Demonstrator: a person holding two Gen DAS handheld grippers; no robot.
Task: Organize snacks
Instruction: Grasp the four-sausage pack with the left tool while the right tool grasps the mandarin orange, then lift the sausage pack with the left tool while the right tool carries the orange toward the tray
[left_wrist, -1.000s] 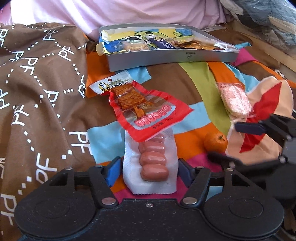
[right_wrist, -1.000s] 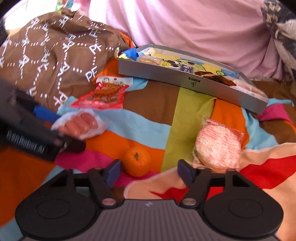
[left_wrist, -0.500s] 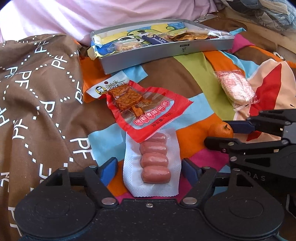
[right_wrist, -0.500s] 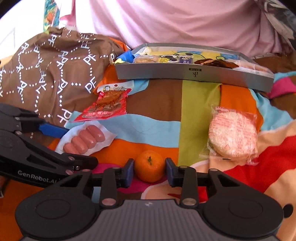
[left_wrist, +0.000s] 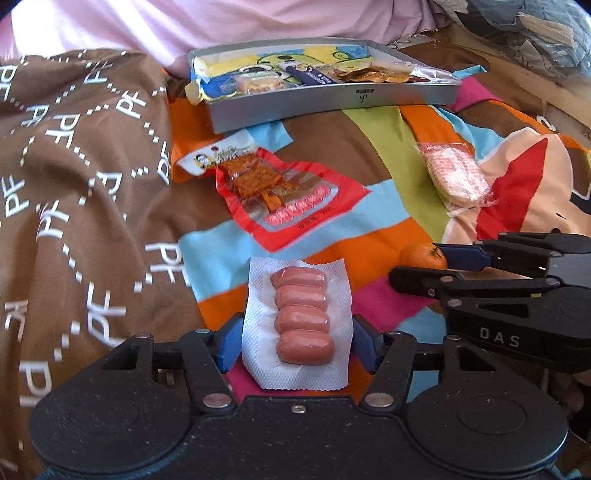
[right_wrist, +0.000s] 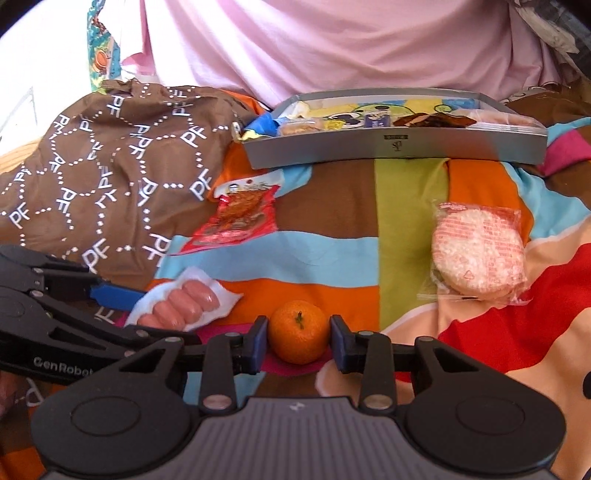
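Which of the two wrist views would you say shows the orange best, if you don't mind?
The right wrist view: the orange sits whole and centred between the right gripper's fingers. In the left wrist view only part of the orange shows, behind that gripper's fingers at the right edge.

A white vacuum pack of four pink sausages (left_wrist: 302, 325) is laid flat on the striped bedcover, with a red packet of spiced tofu (left_wrist: 284, 195) just beyond it. A small mandarin (right_wrist: 298, 332) sits upright, stem up, and a clear-wrapped round rice cracker (right_wrist: 478, 254) is placed well to its right. A shallow grey tin tray (right_wrist: 399, 147), already filled with assorted snack packets, is set farthest back.
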